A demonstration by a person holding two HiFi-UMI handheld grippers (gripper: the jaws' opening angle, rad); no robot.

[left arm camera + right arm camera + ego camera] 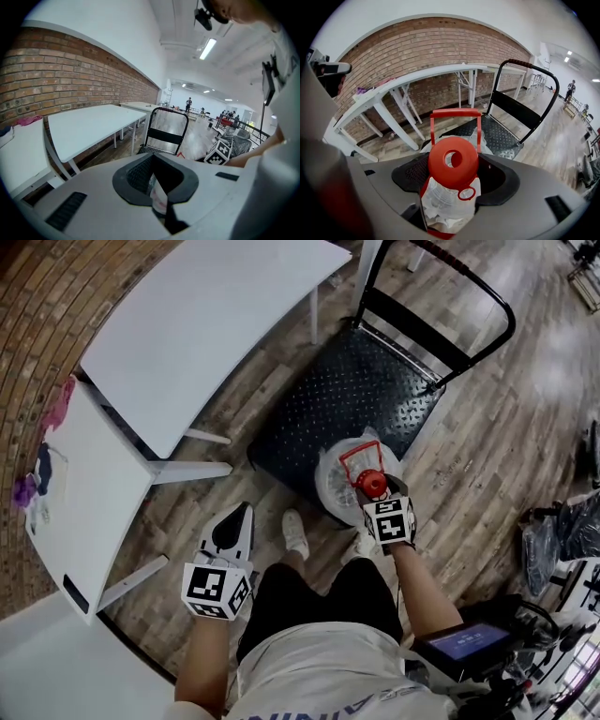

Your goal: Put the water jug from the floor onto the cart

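The right tool (454, 174) was clamped around the neck of the water jug (336, 482). Its jaws had closed in just under the red cap (453, 161), and the red carrying handle (454, 112) stood up beyond them. The left tool (240, 519) hung off to the side over the wooden floor (487, 456), jaws drawn together on nothing that could be made out. In the head view the clear jug sat at the near edge of the cart (347, 395), overlapping its black chequered deck. Whether its base was on the floor, in the air or already on the deck could not be told. The step in hand looked like the lift and placing. A neck grip on a full jug would probably let the body swing, so the lift would best go straight up and slowly, with firm pressure beneath the cap so the neck could not slide through. The base would need to clear the deck's lip before going forward. A spot well in from the edge, towards the push handle (532, 67), would guard against tipping back off. The free left tool could steady the jug's side. The cart might roll as the weight landed, and the person's shoe (295, 532) was near, so a gentle set-down mattered.
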